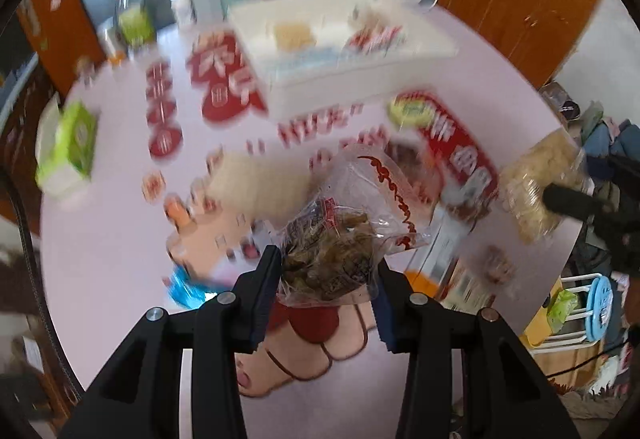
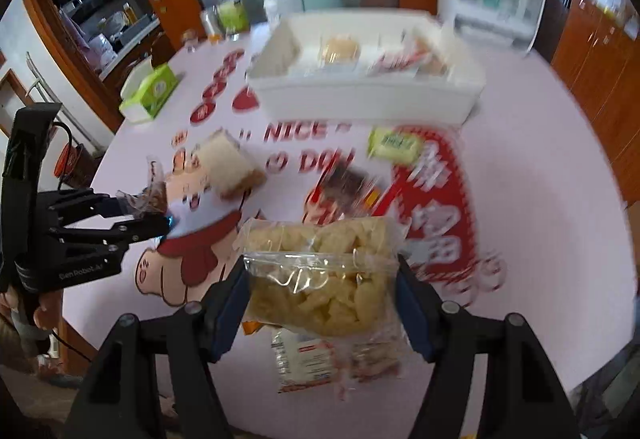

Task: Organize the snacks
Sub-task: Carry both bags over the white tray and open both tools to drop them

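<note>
My left tongs (image 1: 326, 271) are clenched on a clear bag of dark snacks (image 1: 340, 239) and my right tongs (image 2: 322, 291) on a bag of pale puffs (image 2: 320, 279) — both held clear above the bench (image 2: 540, 199), so I can carry them to the far white tray (image 2: 360, 95) — more packets lie below

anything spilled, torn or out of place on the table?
No spills or tears visible. Loose snacks still lie outside the white bin: a sandwich, a green packet. Each gripper holds a bag: left gripper, right gripper.
</note>
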The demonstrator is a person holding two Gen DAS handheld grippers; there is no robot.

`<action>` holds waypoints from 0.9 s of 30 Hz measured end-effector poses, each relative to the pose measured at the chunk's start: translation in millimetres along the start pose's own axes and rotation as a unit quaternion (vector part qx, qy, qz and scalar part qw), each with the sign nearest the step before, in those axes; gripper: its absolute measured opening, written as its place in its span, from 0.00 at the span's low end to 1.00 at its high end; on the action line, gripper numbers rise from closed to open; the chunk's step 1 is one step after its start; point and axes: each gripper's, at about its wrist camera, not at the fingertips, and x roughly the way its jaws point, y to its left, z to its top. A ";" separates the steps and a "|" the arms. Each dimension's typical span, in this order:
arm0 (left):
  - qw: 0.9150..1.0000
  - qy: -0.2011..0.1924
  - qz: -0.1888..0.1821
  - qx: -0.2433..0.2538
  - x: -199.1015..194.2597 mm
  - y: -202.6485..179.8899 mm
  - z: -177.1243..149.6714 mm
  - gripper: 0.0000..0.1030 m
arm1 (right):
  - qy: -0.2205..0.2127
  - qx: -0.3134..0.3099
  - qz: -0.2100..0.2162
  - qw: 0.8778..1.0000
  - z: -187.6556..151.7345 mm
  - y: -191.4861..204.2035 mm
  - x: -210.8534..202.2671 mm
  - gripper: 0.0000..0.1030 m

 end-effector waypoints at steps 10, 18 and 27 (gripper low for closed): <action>0.991 -0.117 0.048 0.039 -82.4 -12.1 107.4 0.41 | -0.111 -0.048 -0.101 0.988 95.3 -33.6 -102.1 0.66; 0.989 -0.120 0.077 -0.026 -66.8 -12.1 194.5 0.41 | -0.156 -0.093 -0.109 0.977 184.9 -69.0 -99.4 0.66; 0.984 -0.085 0.095 -0.123 13.2 14.0 255.8 0.41 | -0.123 -0.036 0.010 0.992 271.4 -104.8 9.2 0.66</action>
